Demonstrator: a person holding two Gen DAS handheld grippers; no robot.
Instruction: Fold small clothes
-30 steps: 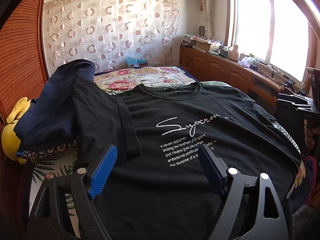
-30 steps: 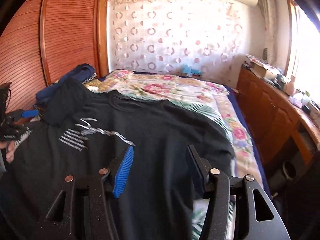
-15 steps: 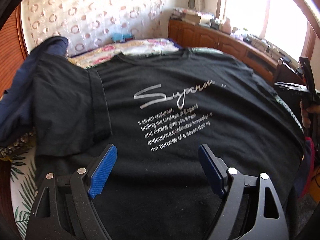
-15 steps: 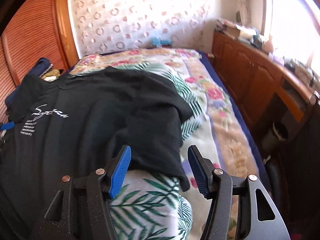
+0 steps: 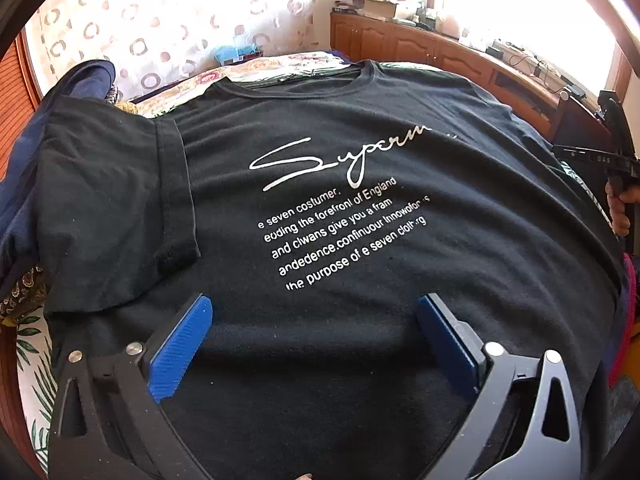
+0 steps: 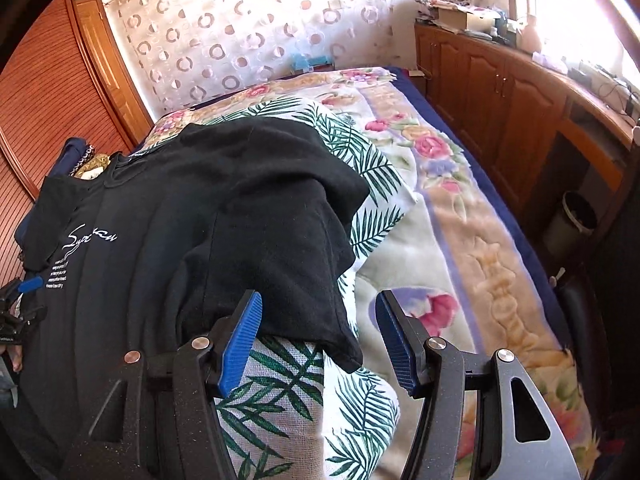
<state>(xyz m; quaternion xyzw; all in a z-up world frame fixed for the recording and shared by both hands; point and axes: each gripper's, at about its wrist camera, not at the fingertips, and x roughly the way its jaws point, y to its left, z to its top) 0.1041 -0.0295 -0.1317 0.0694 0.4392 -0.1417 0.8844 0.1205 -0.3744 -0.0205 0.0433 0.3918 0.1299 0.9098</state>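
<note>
Floral blanket (image 6: 460,208) lying across bed, leaf-print cloth (image 6: 304,404) sitting near edge. Circle-pattern curtain (image 6: 240,32) hanging on far wall. Wooden cabinets (image 6: 500,96) running along right, bin (image 6: 576,216) standing beside them. Navy garment (image 5: 24,152) lying left.

One black T-shirt (image 5: 360,208) is seen, bearing one line of script lettering and five lines of small white print. One navy garment (image 5: 84,80) is counted beside it at the left. Two grippers are counted: the left gripper (image 5: 316,336) and the right gripper (image 6: 318,340), each fitted with two blue pads (image 5: 180,354). One leaf-print pillow (image 6: 304,400) and one floral blanket (image 6: 448,216) are seen. One waste bin (image 6: 572,220) is counted by the cabinets.
</note>
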